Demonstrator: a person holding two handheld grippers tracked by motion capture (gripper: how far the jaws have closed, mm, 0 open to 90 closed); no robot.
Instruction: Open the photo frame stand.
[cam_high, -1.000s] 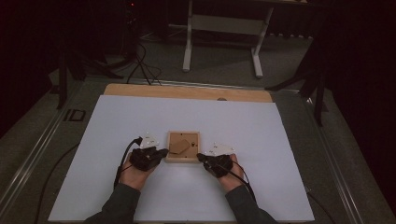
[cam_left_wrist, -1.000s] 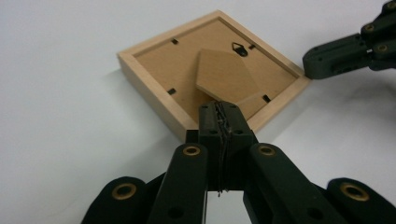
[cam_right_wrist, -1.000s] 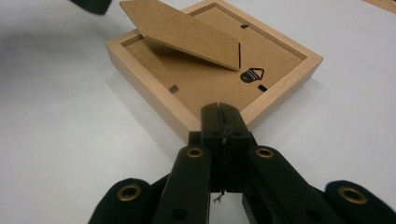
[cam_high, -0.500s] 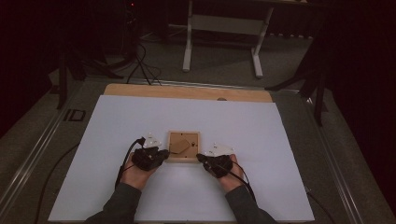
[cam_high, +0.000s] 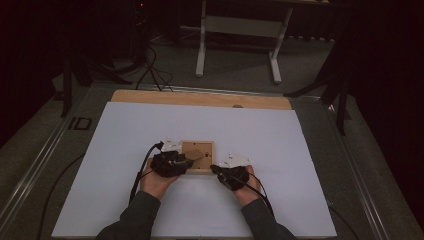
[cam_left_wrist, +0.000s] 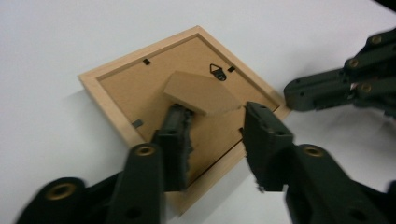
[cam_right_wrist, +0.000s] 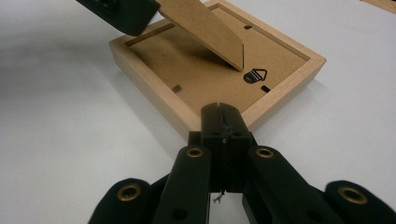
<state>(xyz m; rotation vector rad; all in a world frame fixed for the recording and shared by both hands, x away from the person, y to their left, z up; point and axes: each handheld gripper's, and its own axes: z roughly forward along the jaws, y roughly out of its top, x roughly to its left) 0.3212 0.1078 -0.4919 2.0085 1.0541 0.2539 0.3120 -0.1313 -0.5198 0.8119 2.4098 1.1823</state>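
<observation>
My left gripper (cam_left_wrist: 212, 135) stands with jaws apart astride the frame's raised stand (cam_left_wrist: 201, 94), directly ahead. My right gripper (cam_right_wrist: 224, 122), jaws pressed together empty, braces the picture frame (cam_right_wrist: 154, 84) at its near corner.

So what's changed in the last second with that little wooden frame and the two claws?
Very little. The left claw has edged slightly further over the frame's back, its jaws open around the raised cardboard stand. The right claw stays shut against the frame's edge. The frame lies face down in the same spot on the white table.

Dim, dark surroundings; soft shadows; near tongs (cam_left_wrist: 217, 140) slightly blurred.
</observation>
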